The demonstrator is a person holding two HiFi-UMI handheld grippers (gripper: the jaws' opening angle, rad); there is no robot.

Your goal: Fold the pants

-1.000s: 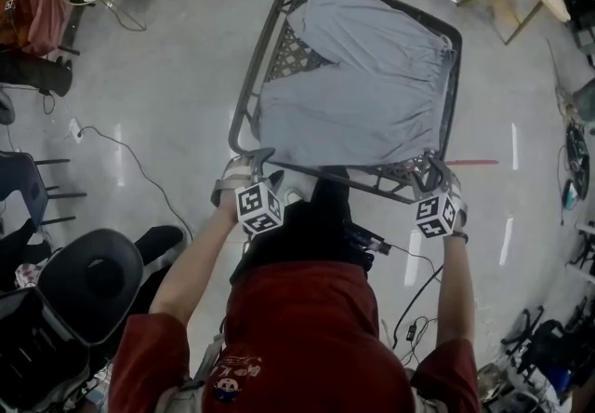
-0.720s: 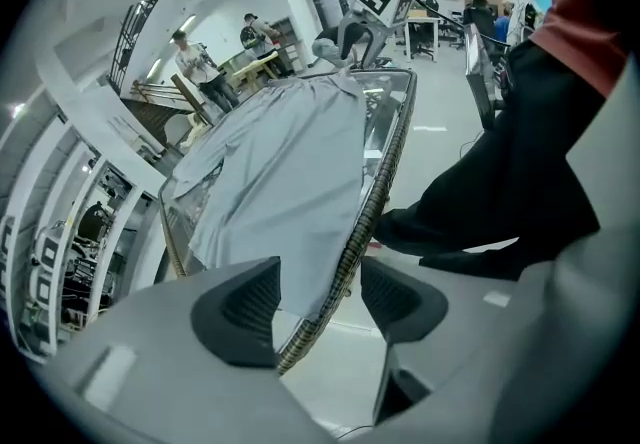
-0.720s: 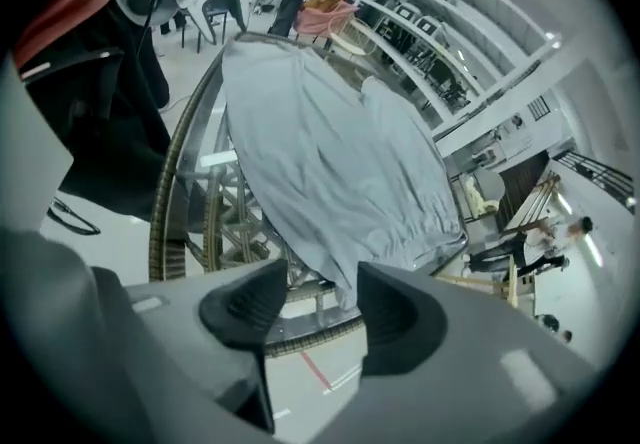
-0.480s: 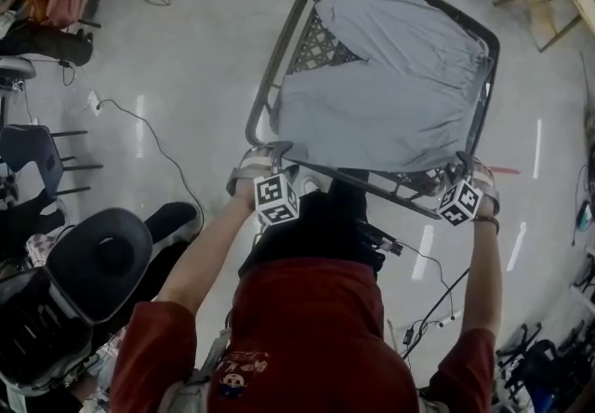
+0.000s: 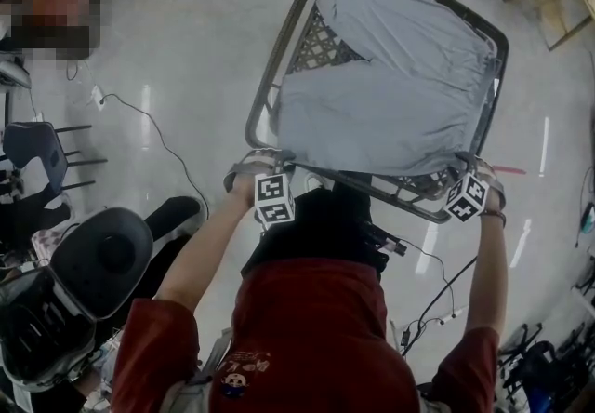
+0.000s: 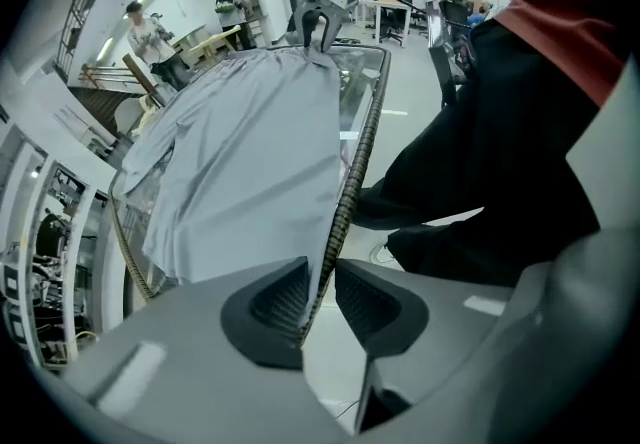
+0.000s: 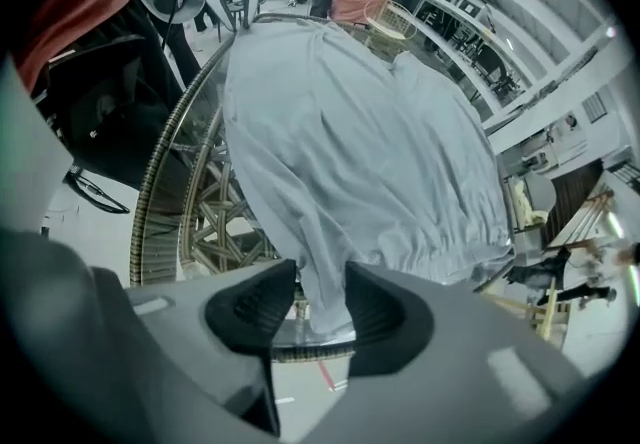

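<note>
**Closing on the near hem**

Pants [image 5: 390,76] lie spread on the desk [image 5: 263,90], near edge at the rim. Left gripper [image 6: 320,282] and right gripper [image 7: 320,297] straddle its corners. Jaws have just been closing, cloth between, seemingly not yet pinched. Paired for an even fold.

The table [image 5: 263,90] in front of you stands on a pale, glossy floor [image 5: 186,48]. It has a dark rim with rounded corners, and a criss-cross lattice [image 5: 325,44] shows under its clear top. The only thing lying on it is the grey pants [image 5: 400,76]. They are spread flat and cover most of the top, with the gathered waistband toward your right. Their near edge runs along the near rim. On your left a wedge of the top is bare, and a thin strip is bare along the near side.
</note>
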